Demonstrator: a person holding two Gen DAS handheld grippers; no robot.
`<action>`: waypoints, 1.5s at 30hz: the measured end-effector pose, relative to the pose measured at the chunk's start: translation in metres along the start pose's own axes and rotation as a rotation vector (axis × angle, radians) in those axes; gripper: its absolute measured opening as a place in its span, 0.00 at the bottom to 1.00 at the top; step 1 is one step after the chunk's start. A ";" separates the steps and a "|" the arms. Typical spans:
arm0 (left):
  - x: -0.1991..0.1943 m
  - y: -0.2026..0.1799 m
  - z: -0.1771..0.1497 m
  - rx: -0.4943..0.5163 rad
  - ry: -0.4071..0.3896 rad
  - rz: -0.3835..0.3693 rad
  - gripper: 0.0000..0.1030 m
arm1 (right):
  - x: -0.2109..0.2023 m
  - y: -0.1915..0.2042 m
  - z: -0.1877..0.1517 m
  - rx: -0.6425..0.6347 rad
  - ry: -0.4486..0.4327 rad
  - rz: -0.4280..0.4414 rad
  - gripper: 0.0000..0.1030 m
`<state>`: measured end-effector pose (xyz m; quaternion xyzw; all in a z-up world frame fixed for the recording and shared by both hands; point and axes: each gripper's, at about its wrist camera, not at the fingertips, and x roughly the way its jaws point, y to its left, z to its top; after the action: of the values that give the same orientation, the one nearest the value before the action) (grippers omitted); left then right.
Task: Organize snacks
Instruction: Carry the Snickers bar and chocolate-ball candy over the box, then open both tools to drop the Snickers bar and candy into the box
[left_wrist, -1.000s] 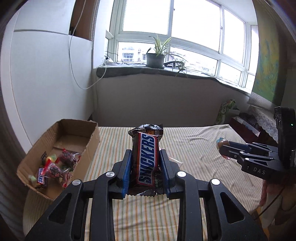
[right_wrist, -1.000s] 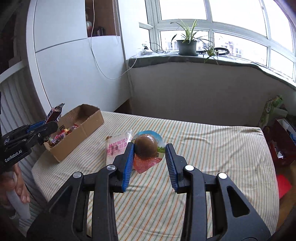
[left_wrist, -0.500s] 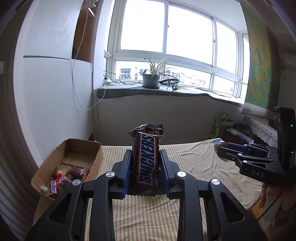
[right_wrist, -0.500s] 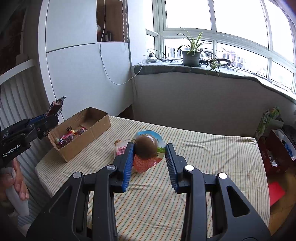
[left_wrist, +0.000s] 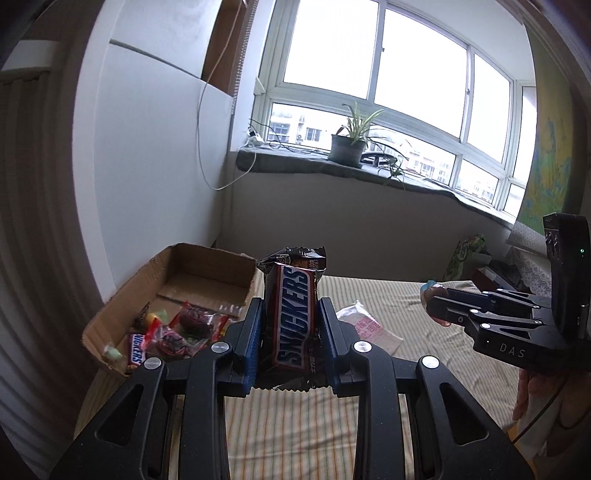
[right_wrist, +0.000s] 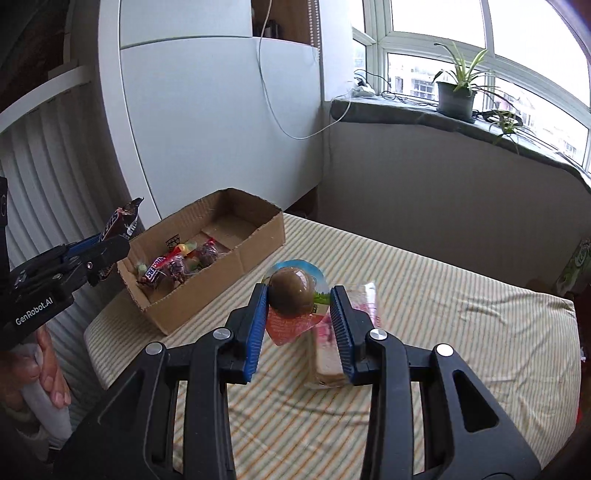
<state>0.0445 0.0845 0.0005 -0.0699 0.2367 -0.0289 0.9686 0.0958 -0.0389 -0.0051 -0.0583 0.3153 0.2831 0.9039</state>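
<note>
Gripping a Snickers bar (left_wrist: 293, 317) upright, the left gripper (left_wrist: 291, 339) has its blue-lined jaws clamped on the bar's two long sides, with the crimped top of the wrapper rising above them. Below and to its left sits an open cardboard box (left_wrist: 110, 317) on a striped bed (left_wrist: 406, 406), with several wrapped sweets (left_wrist: 173, 332) piled at its near end. The right gripper (right_wrist: 300, 321) holds a brown chocolate egg in its domed plastic pack (right_wrist: 295, 299), jaws closed on the pack's sides, above the bed and just right of the box. A pink-printed flat packet (right_wrist: 354, 314) lies on the bed beneath it, partly hidden by the right jaw. A potted plant (left_wrist: 349, 146) stands on the windowsill beyond.
</note>
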 end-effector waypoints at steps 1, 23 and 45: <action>0.001 0.015 -0.001 -0.016 0.004 0.023 0.27 | 0.012 0.014 0.006 -0.014 0.004 0.025 0.35; 0.043 0.124 0.007 -0.090 0.062 0.159 0.27 | 0.111 0.093 0.060 -0.116 0.021 0.207 0.35; 0.011 0.110 0.022 -0.076 -0.031 0.301 0.78 | 0.080 0.091 0.051 -0.127 -0.084 0.113 0.73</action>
<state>0.0670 0.1953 -0.0017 -0.0709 0.2303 0.1268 0.9622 0.1243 0.0897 -0.0055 -0.0858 0.2611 0.3553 0.8934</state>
